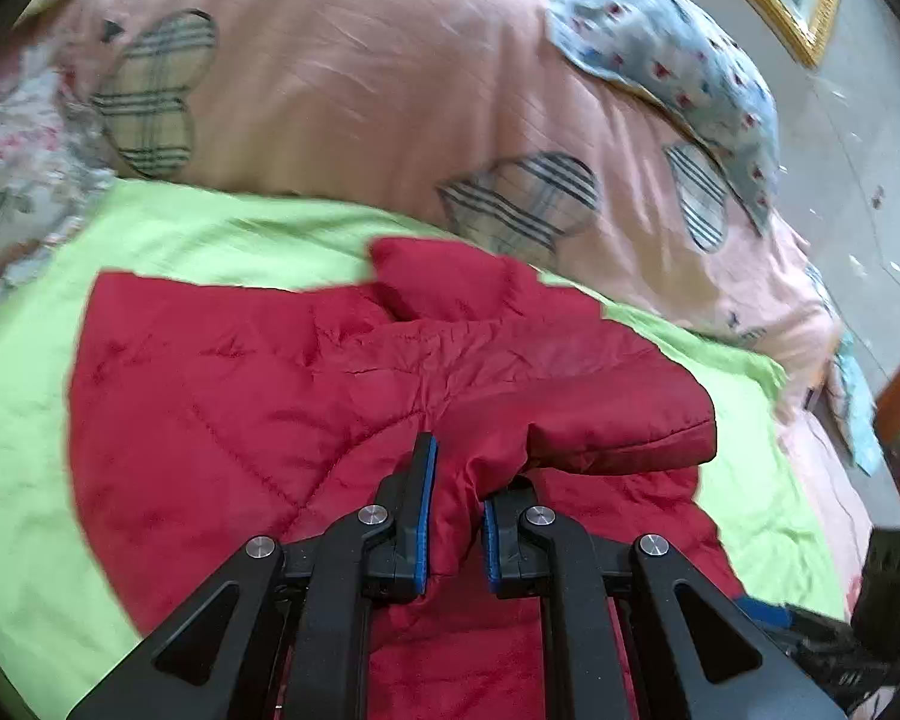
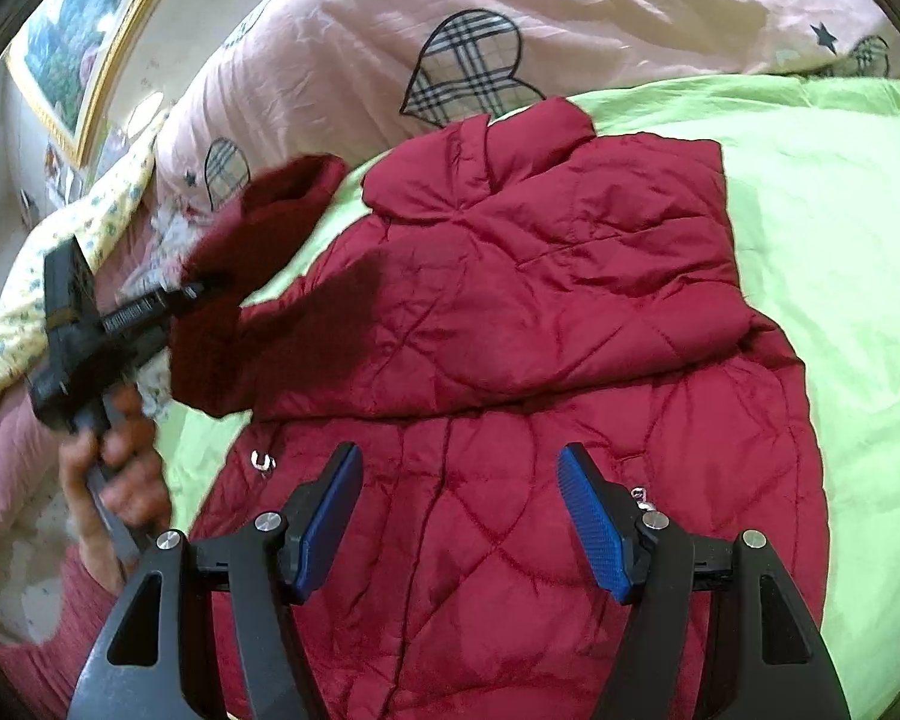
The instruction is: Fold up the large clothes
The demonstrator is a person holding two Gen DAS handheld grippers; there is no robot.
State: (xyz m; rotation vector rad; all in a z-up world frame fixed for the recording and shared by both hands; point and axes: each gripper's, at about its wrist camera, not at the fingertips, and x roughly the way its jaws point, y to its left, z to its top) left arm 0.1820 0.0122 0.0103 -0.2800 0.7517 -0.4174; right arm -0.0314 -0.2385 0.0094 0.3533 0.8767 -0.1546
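Note:
A red quilted jacket [image 2: 510,312] lies spread on a lime green sheet [image 2: 840,240], one side folded over its body. My left gripper [image 1: 456,480] is shut on the jacket's sleeve [image 1: 600,420], whose red fabric bunches between the blue pads. From the right wrist view the left gripper [image 2: 198,288] holds that sleeve [image 2: 258,222] lifted above the bed at the left, a hand [image 2: 120,456] on its handle. My right gripper [image 2: 459,468] hovers open over the jacket's lower part, nothing between its blue pads [image 2: 594,522].
A pink duvet [image 1: 360,90] with plaid heart patches lies bunched behind the jacket. A blue patterned pillow [image 1: 678,48] sits at the far right, floral bedding [image 1: 12,168] at the left. A gold-framed picture [image 2: 78,30] leans on the wall.

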